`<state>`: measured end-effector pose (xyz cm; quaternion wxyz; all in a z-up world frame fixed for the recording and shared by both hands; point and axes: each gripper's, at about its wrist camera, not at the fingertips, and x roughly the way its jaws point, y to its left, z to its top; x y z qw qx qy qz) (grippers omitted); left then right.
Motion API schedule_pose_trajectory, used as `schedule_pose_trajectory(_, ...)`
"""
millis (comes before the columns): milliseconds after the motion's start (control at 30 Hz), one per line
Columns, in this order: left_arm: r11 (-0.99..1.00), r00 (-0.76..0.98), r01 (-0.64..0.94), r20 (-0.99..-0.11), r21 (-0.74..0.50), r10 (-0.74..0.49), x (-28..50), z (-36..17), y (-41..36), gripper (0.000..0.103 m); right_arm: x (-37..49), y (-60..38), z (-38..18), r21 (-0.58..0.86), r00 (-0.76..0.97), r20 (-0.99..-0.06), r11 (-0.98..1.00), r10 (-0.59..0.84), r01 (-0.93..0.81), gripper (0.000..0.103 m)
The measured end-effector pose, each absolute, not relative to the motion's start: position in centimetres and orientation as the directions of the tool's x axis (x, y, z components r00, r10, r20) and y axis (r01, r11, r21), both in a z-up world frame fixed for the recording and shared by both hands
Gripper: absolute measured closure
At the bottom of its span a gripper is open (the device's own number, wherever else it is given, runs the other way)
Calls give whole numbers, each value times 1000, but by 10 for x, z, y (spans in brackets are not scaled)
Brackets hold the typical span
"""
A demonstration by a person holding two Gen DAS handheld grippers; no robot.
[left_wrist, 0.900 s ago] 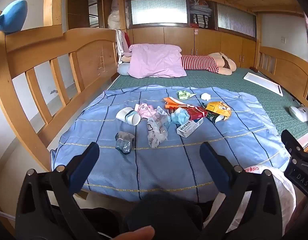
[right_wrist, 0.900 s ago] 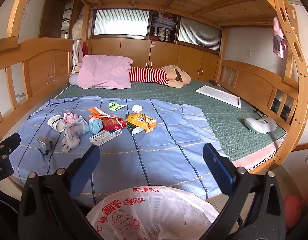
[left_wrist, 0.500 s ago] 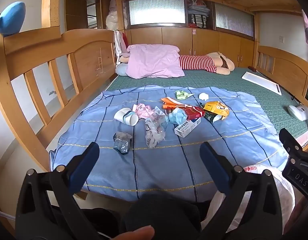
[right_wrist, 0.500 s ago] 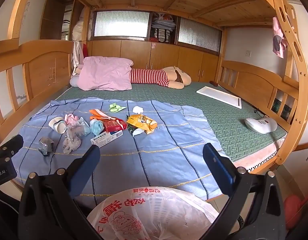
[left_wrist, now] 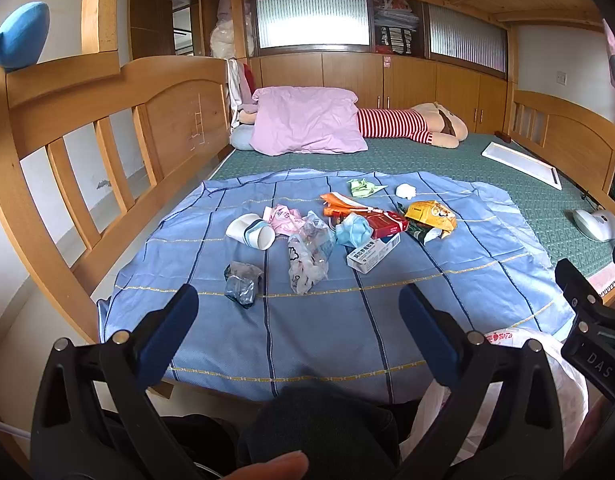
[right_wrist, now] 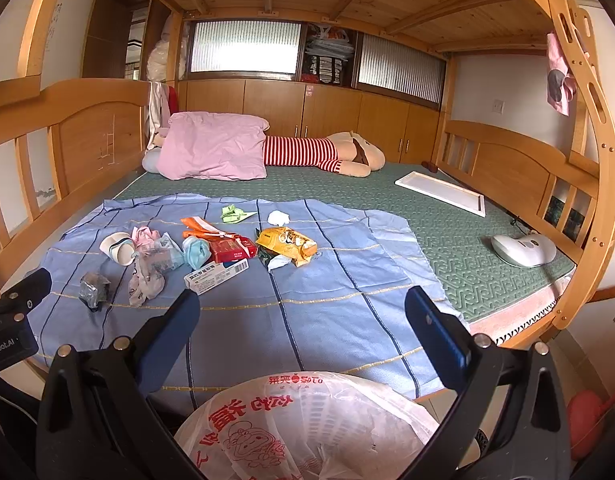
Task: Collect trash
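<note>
Several pieces of trash lie on a blue sheet (left_wrist: 347, 320) on the bed: a white paper cup (left_wrist: 250, 231), a crumpled grey wrapper (left_wrist: 242, 283), a clear plastic bag (left_wrist: 307, 260), a white medicine box (left_wrist: 372, 254), a red box (left_wrist: 385, 223), a yellow snack bag (left_wrist: 431, 214), a green paper (left_wrist: 363, 187) and a white tissue (left_wrist: 406, 190). My left gripper (left_wrist: 297, 320) is open and empty at the bed's near edge. My right gripper (right_wrist: 301, 320) is open and empty, above a white plastic bag (right_wrist: 307, 428) with red print.
Wooden bed rails (left_wrist: 87, 148) run along the left and the right side (right_wrist: 507, 160). A pink pillow (left_wrist: 307, 126), a striped plush toy (left_wrist: 411, 124), a white board (left_wrist: 521, 164) and a white device (right_wrist: 523, 250) lie on the green mat (right_wrist: 447, 224).
Both grippers have moved slightly forward toward the bed. Both stay open and empty; the trash has not moved.
</note>
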<state>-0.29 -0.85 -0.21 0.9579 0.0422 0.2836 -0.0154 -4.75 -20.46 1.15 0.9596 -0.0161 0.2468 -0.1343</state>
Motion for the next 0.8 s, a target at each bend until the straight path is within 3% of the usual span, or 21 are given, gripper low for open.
schedule_pose_trajectory(800,996,835,57,-551,73,-7,-3,-7,-9,3,-48,-205,7,-83,840,-478,965,-258,249,3)
